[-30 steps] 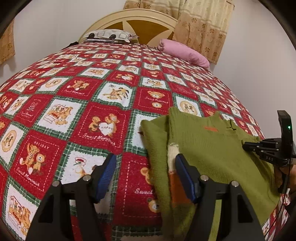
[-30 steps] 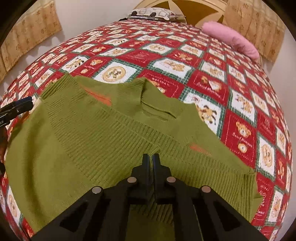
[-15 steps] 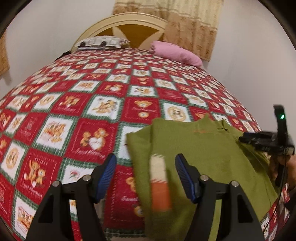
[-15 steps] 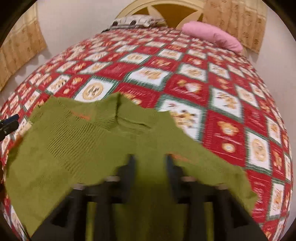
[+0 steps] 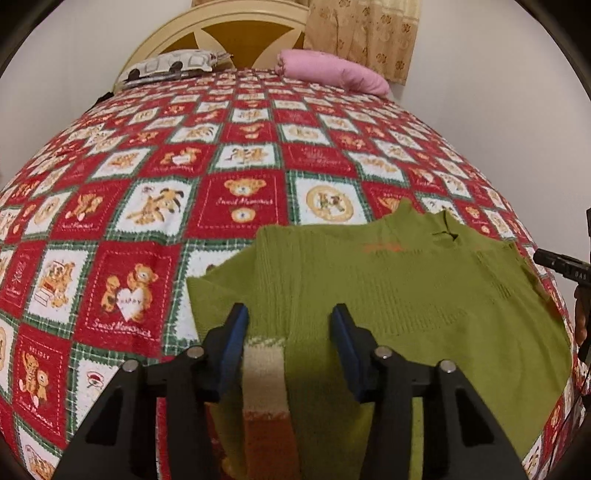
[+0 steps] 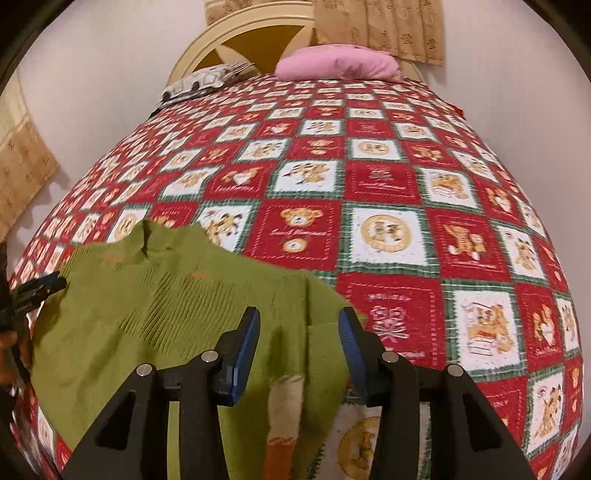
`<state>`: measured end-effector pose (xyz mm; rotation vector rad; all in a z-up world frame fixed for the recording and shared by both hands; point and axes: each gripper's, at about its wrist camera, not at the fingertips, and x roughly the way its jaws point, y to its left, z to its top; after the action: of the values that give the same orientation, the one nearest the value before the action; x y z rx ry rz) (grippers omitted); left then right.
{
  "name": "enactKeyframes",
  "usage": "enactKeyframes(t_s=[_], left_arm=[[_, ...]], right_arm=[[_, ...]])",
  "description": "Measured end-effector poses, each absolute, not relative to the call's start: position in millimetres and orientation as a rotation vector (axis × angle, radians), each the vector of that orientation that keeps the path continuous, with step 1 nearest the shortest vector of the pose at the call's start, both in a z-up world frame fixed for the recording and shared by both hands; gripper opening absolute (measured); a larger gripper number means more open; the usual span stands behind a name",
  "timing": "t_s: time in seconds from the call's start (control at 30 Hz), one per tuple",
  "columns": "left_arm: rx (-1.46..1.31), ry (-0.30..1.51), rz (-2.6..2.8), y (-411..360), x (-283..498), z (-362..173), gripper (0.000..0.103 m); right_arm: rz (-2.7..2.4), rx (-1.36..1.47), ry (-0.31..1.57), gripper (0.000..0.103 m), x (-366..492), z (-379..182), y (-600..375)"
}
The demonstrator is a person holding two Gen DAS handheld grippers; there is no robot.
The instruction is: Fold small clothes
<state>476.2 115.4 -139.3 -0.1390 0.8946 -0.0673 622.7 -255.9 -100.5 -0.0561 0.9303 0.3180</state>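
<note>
We find a bed covered by a red, white and green teddy-bear quilt filling most of both views, with a cream headboard, a patterned curtain, a pink pillow and a grey patterned pillow at the top of the frame. A green knitted sweater lies spread on the quilt, occupying the lower right of the left wrist view and the lower left of the right wrist view, its collar toward the headboard. A sleeve with a cream and orange striped cuff is folded over the body at the bottom centre of the left wrist view; a like cuff shows at the bottom of the right wrist view. The left gripper has just been closing, yet its blue pads stand apart above the sleeve, pressing nothing. The right gripper has just opened; its pads stand apart over the sweater's edge, holding nothing. We note each gripper at the other view's side edge.
</note>
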Motion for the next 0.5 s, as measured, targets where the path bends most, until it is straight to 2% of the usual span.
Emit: enactKeyframes(t_s=[0.13, 0.27, 0.3, 0.33, 0.37, 0.4, 0.5], left_arm=[[-0.193, 0.917, -0.088, 122, 478, -143, 0.043], [-0.228, 0.926, -0.113, 125, 483, -145, 0.029], [-0.225, 0.927, -0.128, 123, 484, -145, 0.017], [-0.213, 0.925, -0.145, 120, 484, -144, 0.011], [-0.189, 0.919, -0.140, 118, 483, -142, 0.008], [-0.157, 0.909, -0.133, 114, 482, -138, 0.006], [-0.125, 0.861, -0.106, 114, 479, -127, 0.006]], right_arm=[[0.334, -0.120, 0.966, 0.045, 626, -118, -237], [0.306, -0.185, 0.987, 0.044, 627, -134, -224], [0.303, -0.190, 0.981, 0.039, 626, -135, -224], [0.300, -0.198, 0.973, 0.034, 625, -135, -223], [0.299, -0.210, 0.965, 0.017, 623, -134, -223], [0.301, -0.219, 0.960, 0.010, 622, -132, -221], [0.303, -0.252, 0.925, 0.007, 614, -125, -217]])
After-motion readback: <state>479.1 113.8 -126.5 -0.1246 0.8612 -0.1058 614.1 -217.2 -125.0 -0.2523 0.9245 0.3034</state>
